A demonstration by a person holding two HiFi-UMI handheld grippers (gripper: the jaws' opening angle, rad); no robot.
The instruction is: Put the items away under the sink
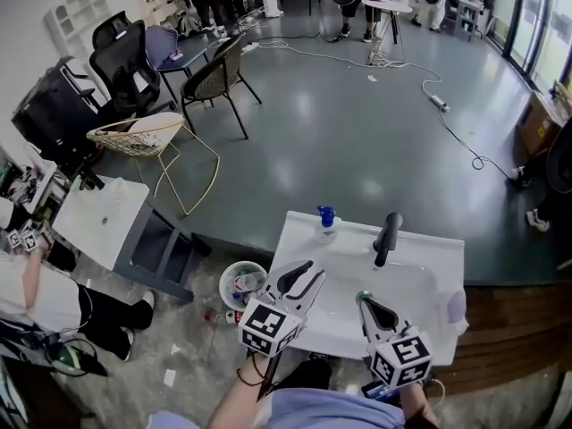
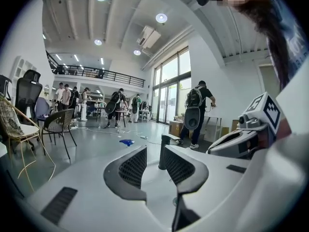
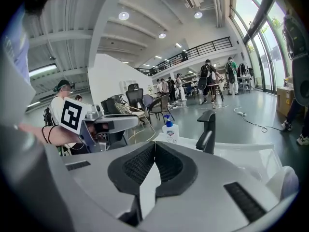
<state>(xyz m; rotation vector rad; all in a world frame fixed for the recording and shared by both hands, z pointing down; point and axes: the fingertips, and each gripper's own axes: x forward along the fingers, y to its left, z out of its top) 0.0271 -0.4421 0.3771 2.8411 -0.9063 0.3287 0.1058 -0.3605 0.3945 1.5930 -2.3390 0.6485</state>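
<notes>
Two things look like candidates for stowing. Low to the left of the left gripper (image 1: 315,270) is a small basket (image 1: 241,286) of bits on the floor. Ahead of that gripper, a little left of its line, the blue-capped soap bottle (image 1: 326,219) stands on the sink's (image 1: 420,284) back rim. Nothing is held, so I judge this the reach stage. The left gripper's jaws stand partly spread with only air between them; the next move likely calls for widening them to straddle the bottle. To its right, the right gripper (image 1: 365,300) hangs over the basin, jaws pressed together and empty, with the black faucet (image 1: 387,237) ahead of it.
</notes>
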